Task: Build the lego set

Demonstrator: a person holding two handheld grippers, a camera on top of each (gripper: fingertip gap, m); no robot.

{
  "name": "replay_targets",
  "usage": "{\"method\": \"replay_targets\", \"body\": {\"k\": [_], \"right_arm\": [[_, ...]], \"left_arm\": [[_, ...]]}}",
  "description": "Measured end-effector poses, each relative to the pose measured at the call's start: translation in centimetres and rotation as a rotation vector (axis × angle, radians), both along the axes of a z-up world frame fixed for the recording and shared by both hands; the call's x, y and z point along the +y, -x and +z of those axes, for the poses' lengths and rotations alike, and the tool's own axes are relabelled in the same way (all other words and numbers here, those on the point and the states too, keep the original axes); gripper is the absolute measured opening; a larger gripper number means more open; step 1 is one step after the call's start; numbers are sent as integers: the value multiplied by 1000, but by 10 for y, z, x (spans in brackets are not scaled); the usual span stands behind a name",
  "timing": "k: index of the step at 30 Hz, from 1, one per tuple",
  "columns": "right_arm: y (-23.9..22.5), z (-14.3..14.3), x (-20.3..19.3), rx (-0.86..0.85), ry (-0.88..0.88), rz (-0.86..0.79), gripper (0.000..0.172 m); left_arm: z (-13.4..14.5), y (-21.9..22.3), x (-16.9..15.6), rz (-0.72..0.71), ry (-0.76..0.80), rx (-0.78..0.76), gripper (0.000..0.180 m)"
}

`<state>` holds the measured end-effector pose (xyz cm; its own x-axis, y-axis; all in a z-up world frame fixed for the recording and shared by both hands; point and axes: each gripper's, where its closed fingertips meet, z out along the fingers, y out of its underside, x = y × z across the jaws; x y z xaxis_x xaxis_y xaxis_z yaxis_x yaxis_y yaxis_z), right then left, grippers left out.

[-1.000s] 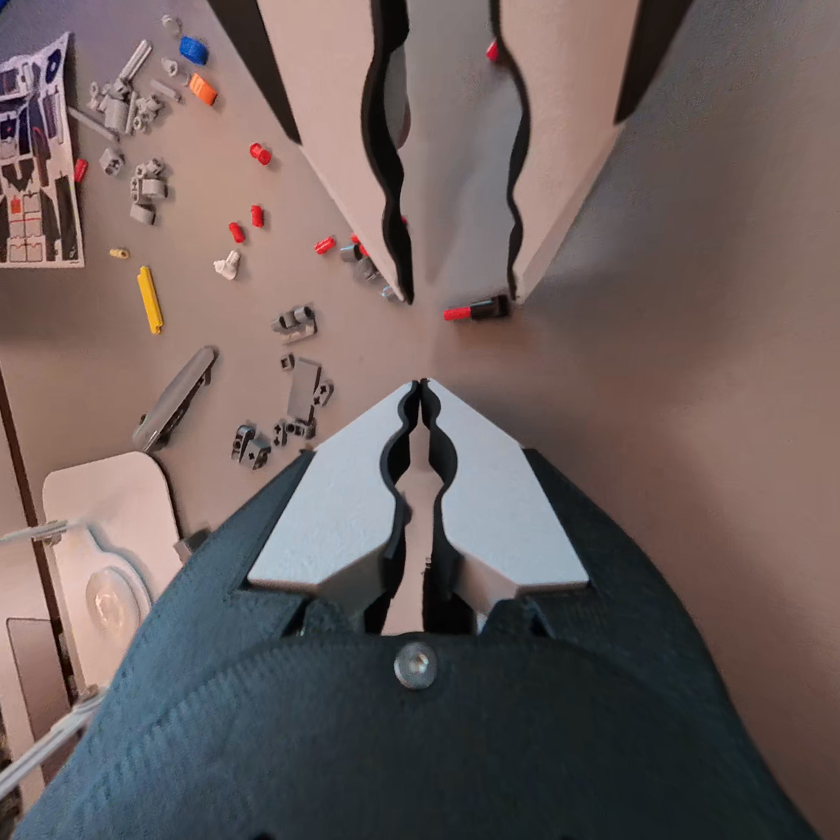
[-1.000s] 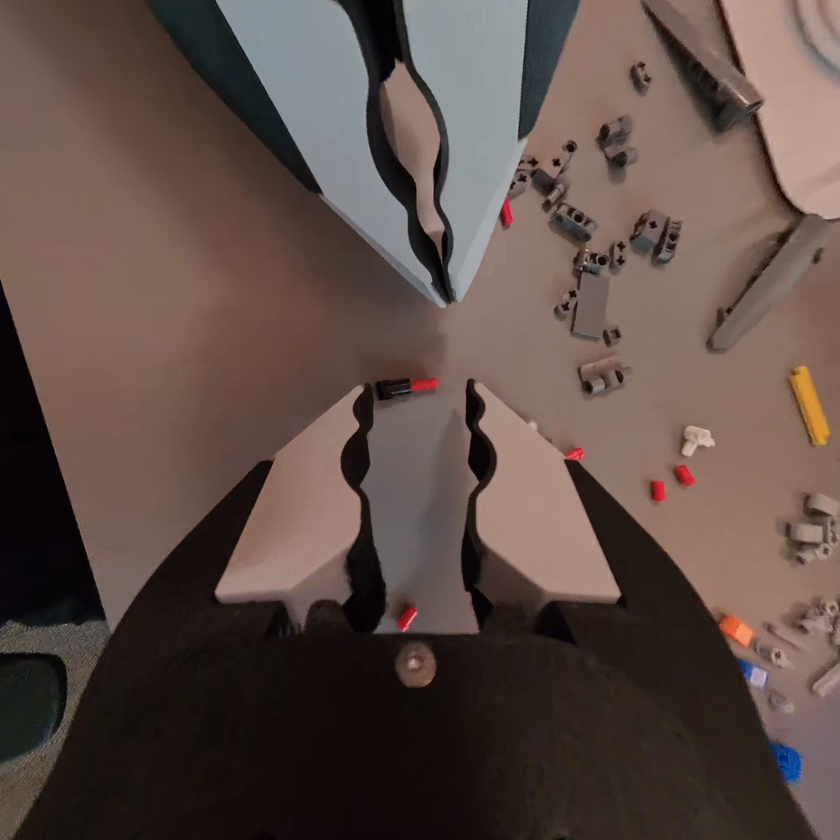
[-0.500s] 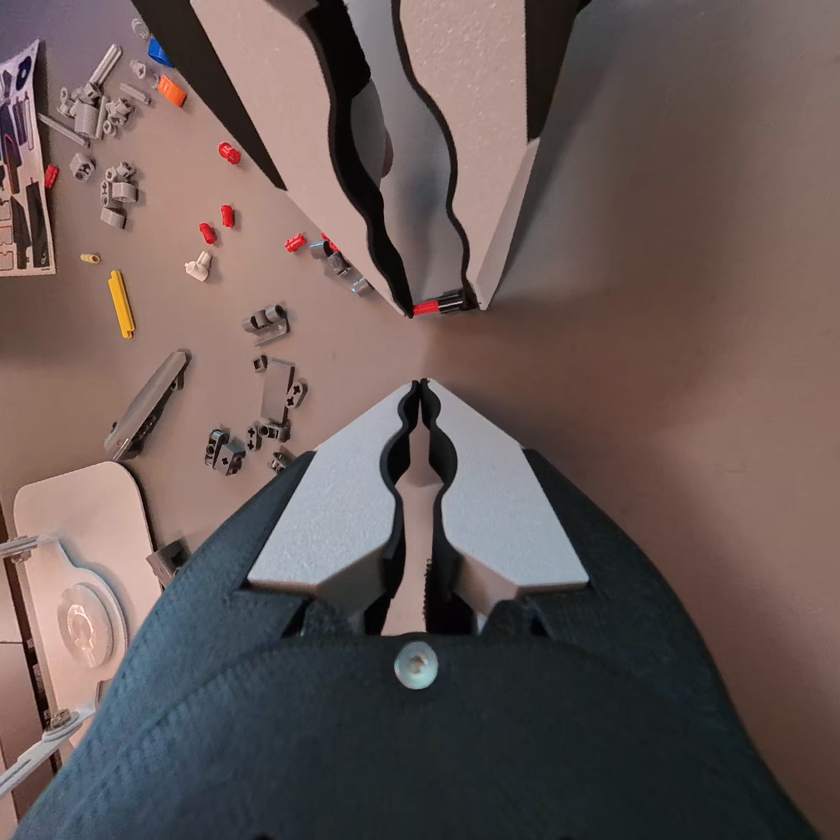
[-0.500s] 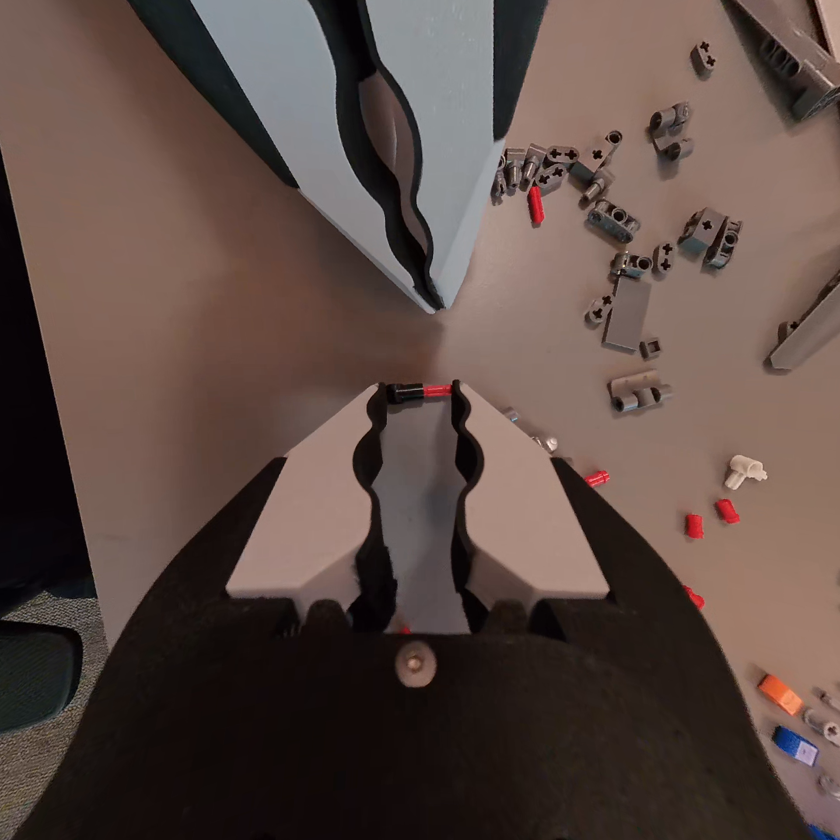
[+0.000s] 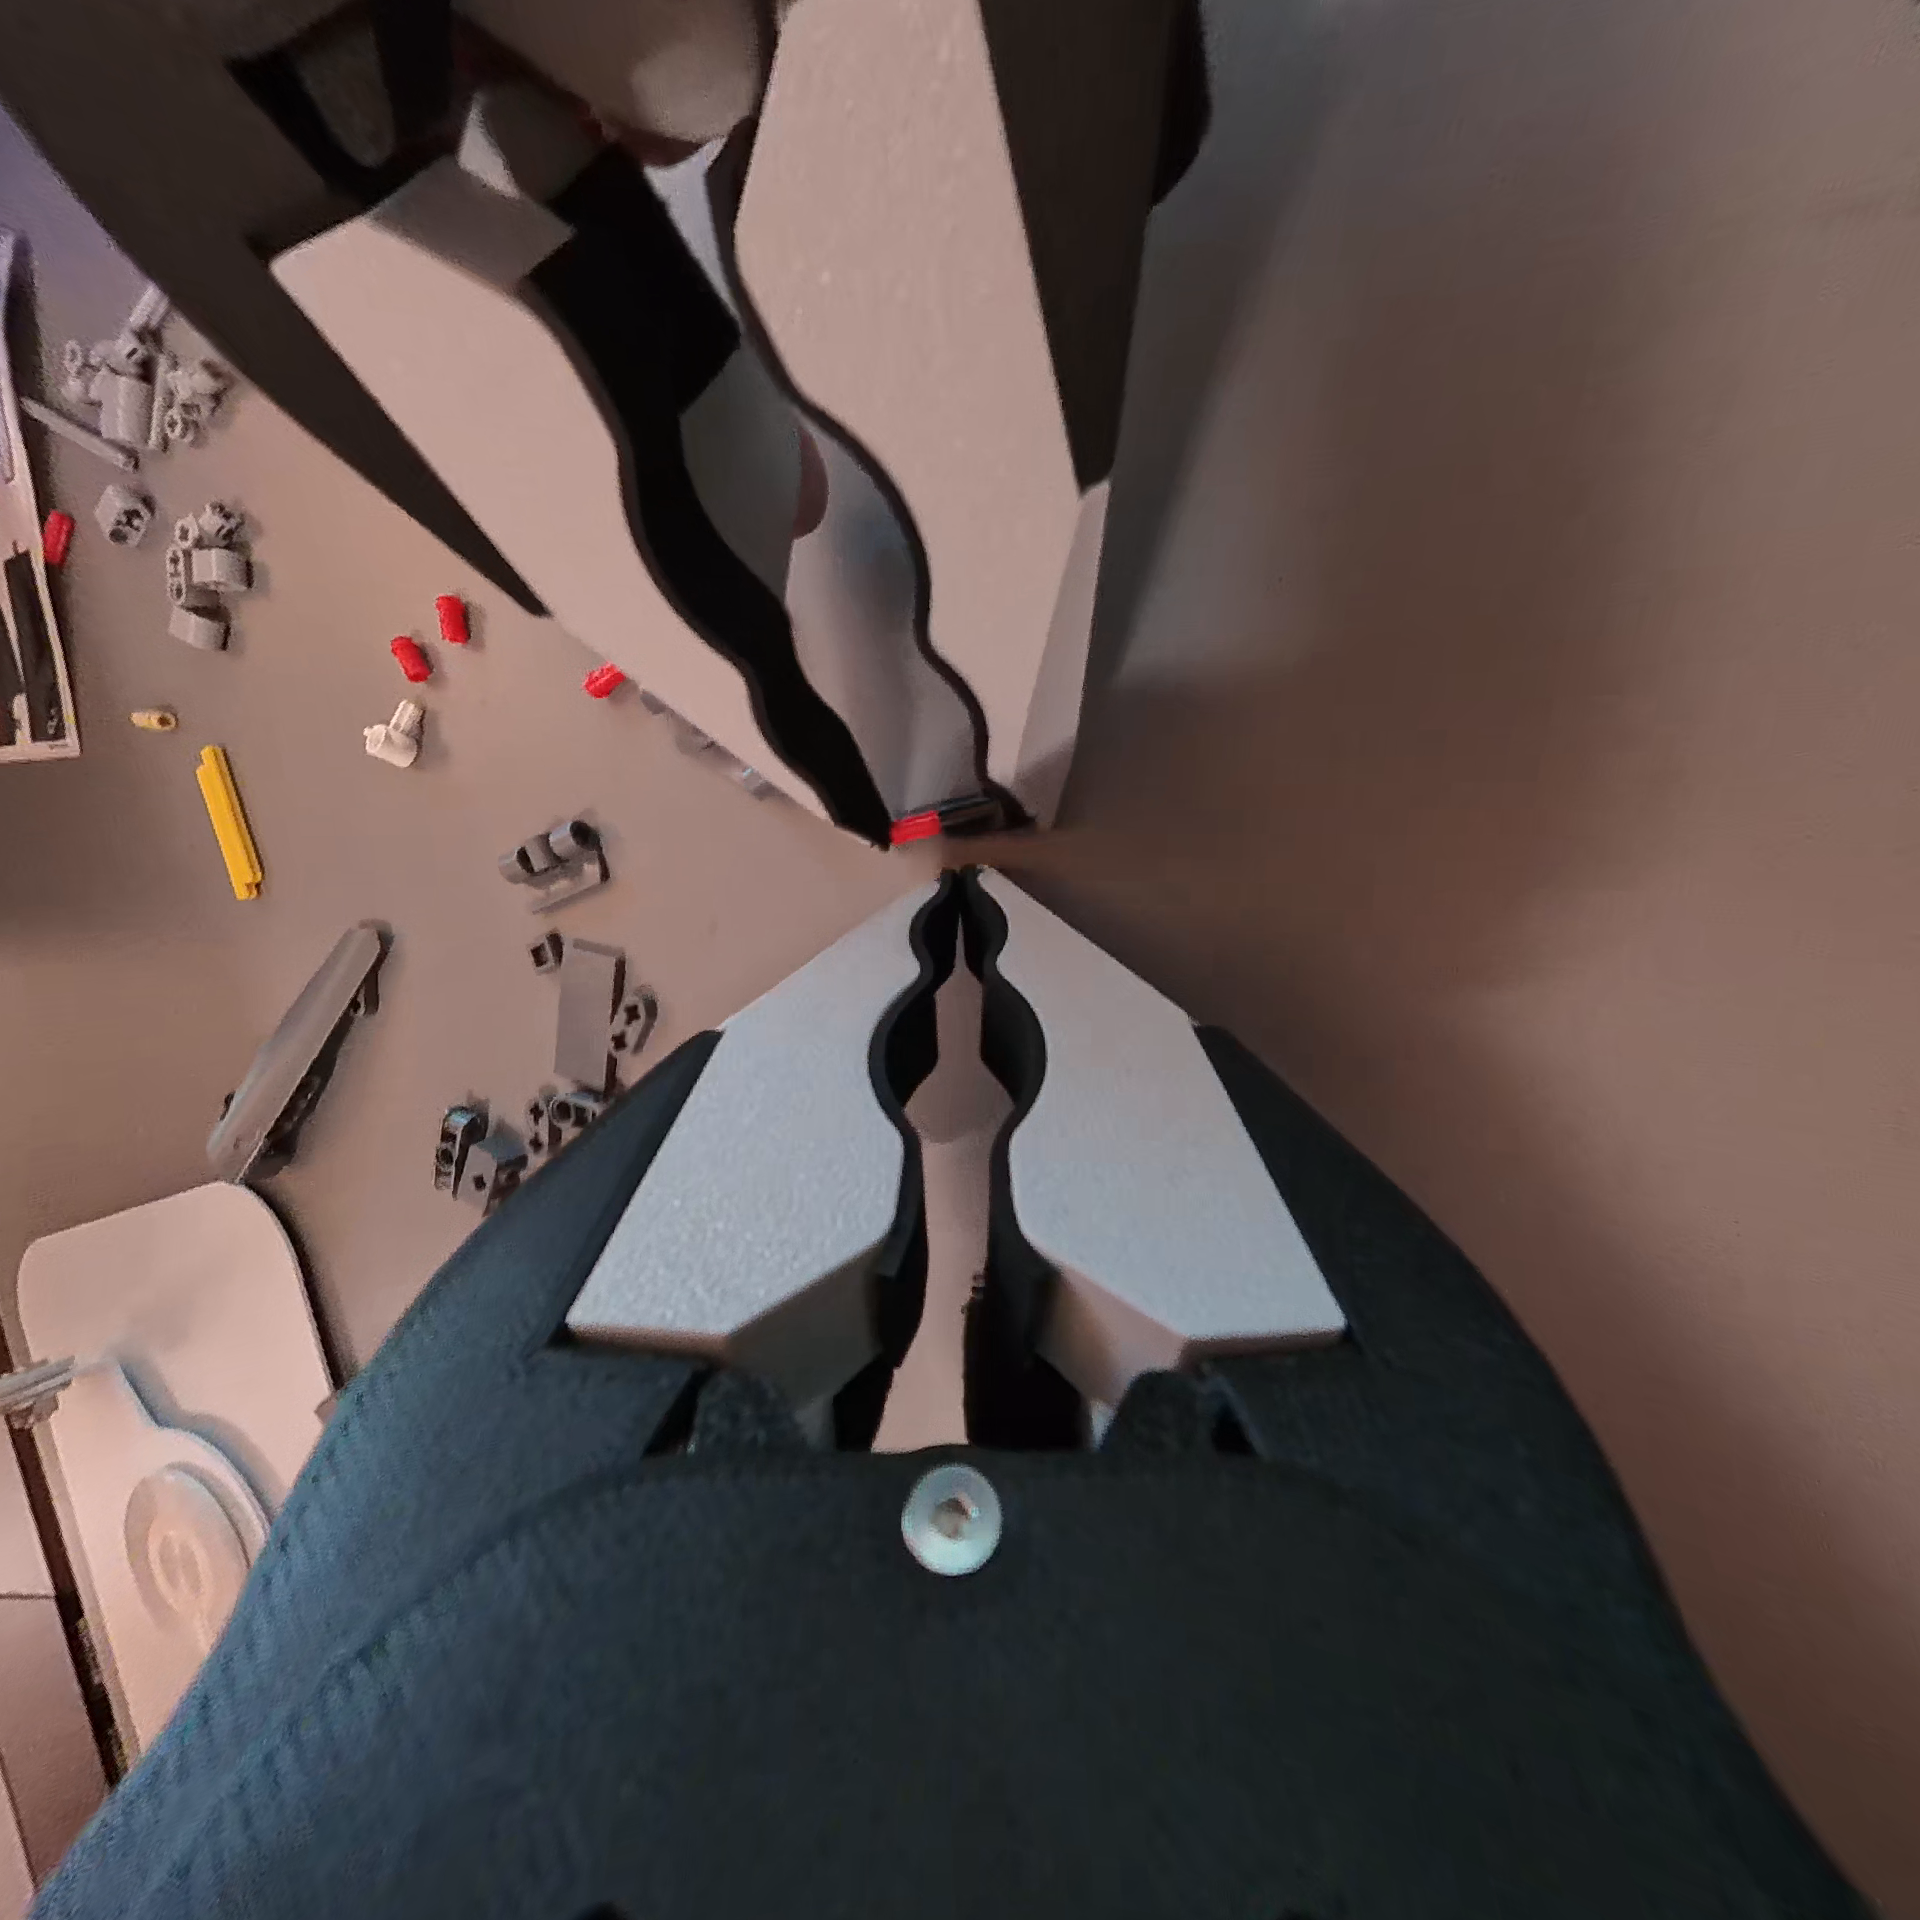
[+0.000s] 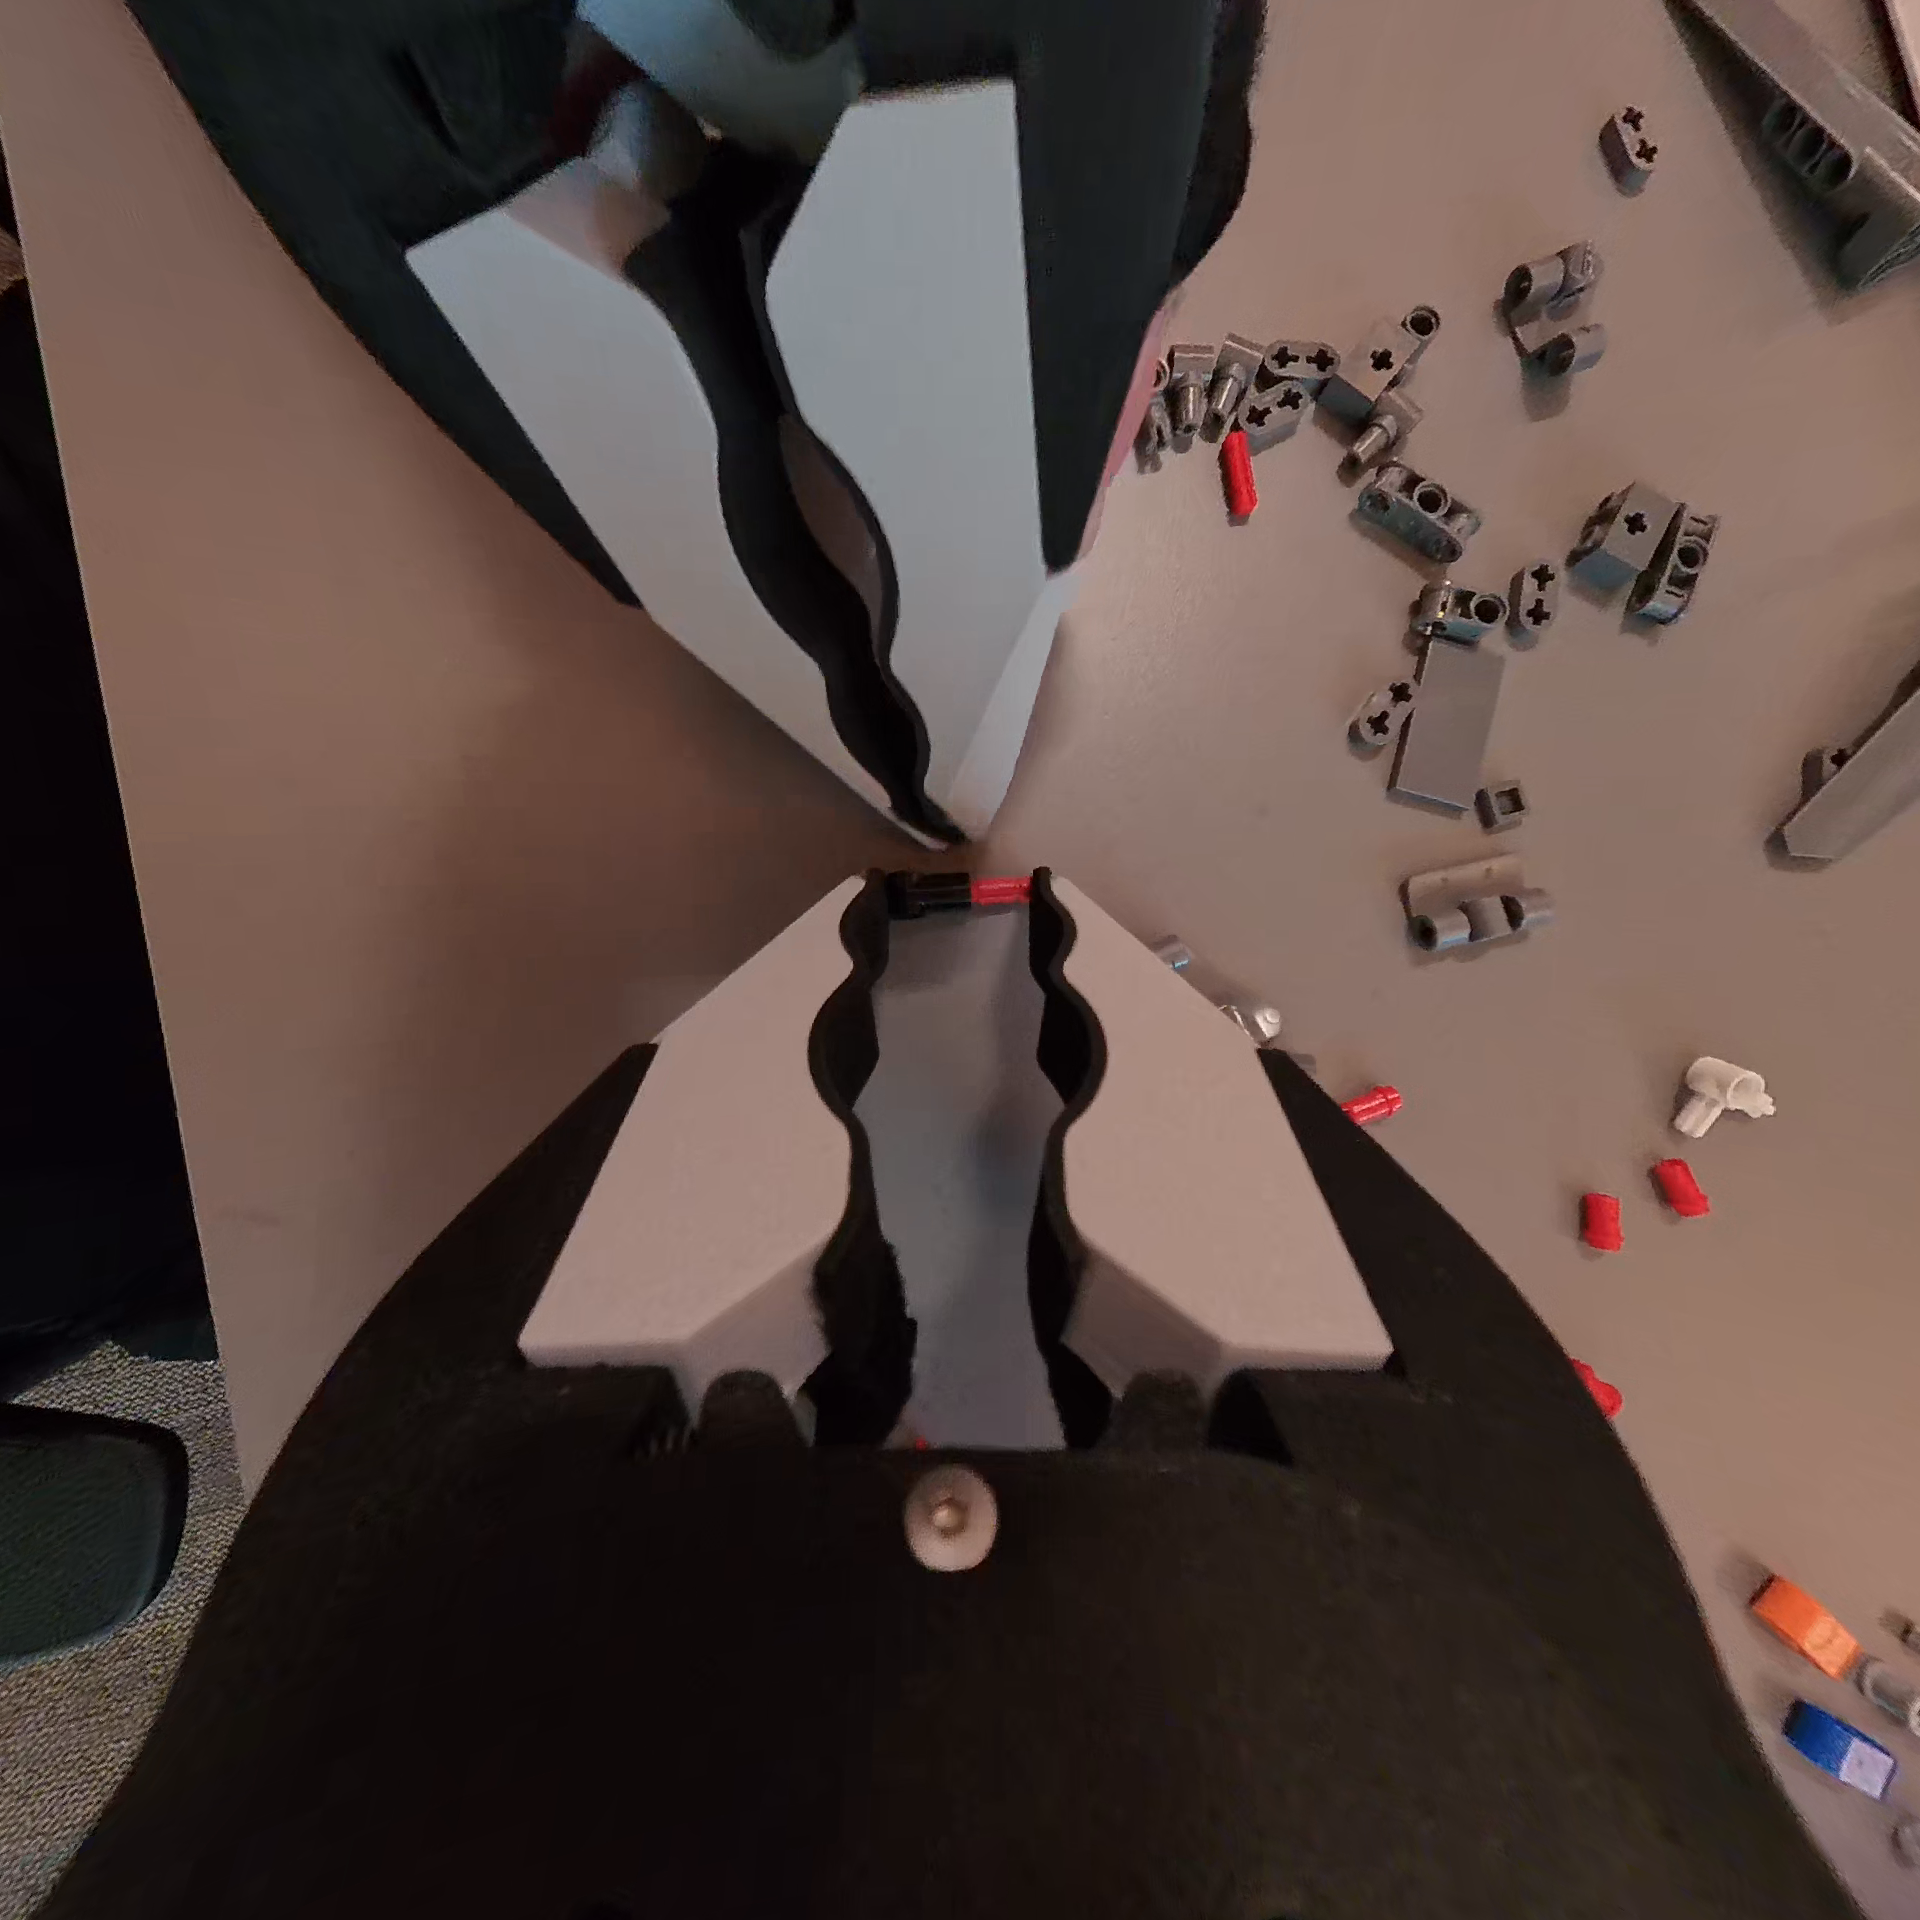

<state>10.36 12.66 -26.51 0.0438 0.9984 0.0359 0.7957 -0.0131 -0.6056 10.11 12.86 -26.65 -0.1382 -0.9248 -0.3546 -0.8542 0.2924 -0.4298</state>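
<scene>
Red at one end and black at the other, a small pin [image 6: 958,894] sat crosswise between the right gripper [image 6: 954,891]'s tips, each pad pressing an end; half a second before it was already spanned, and a second before it had lain loose on the table [image 6: 520,727] just ahead of wider jaws; so the pinch had closed and held. Opposite, tip to tip and almost touching, the left gripper [image 5: 958,883] stayed clenched on nothing, its pads meeting; it had drawn nearer. Both tools pointed down at the table, facing one another. Off to the right gripper's right lay grey connector pieces [image 6: 1455,499], loose red pegs [image 6: 1642,1205], a white piece [image 6: 1720,1107]; farther out, orange [image 6: 1803,1636] and blue [image 6: 1834,1751] bricks.
</scene>
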Motion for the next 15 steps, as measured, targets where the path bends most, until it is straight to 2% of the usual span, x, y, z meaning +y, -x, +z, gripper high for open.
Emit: {"method": "replay_targets", "body": {"k": [15], "right_arm": [[2,1,0,16,-76,19,24]], "left_arm": [[0,-5,-1,-12,4,-2,0]]}}
